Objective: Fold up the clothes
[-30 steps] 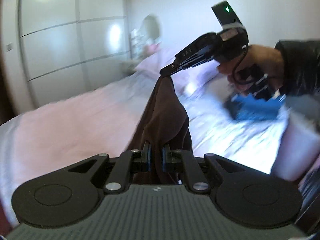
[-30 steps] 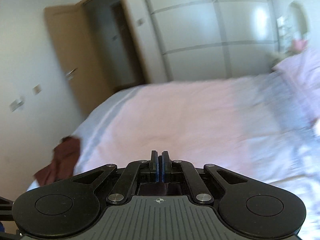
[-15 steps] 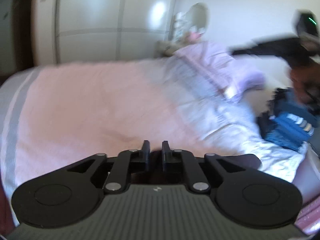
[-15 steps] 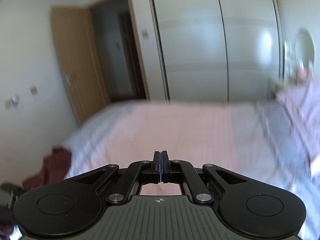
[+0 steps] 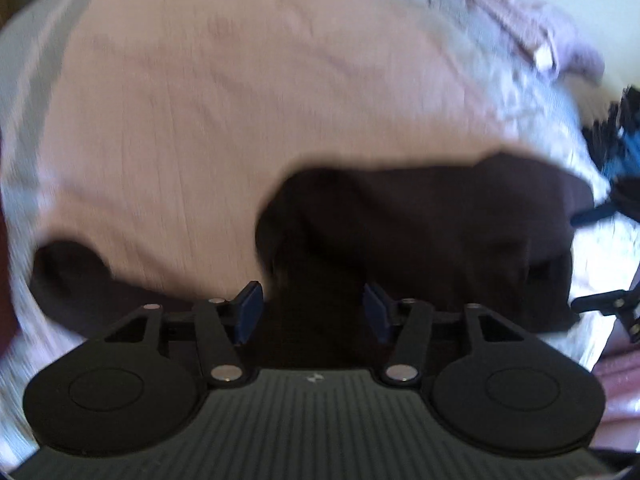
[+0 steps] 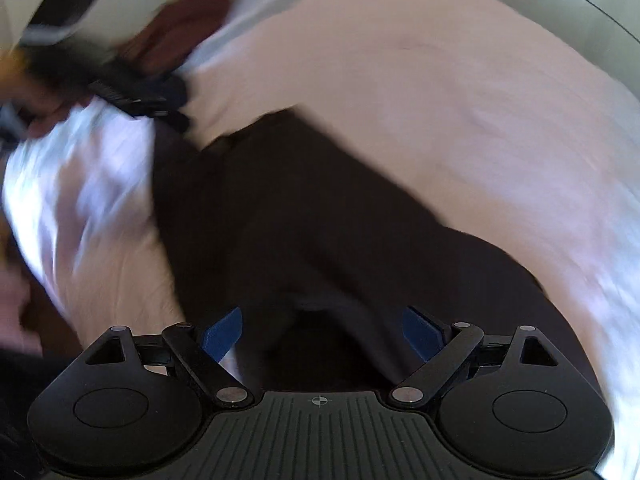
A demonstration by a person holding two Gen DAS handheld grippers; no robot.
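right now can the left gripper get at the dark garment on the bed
Probably yes. The left gripper hangs with its jaws open right over the dark garment, which lies spread on the pink bed cover, and nothing sits between them.

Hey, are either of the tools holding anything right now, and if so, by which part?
Nothing is held. The left tool and right tool are both open above the dark garment lying on the bed.

A big bed with a soft pink cover (image 5: pixel 192 92) holds the clothes. A dark brown cloth garment (image 5: pixel 432 224) lies spread flat on it. A reddish-brown crumpled garment (image 6: pixel 180 28) lies near the bed's far edge.
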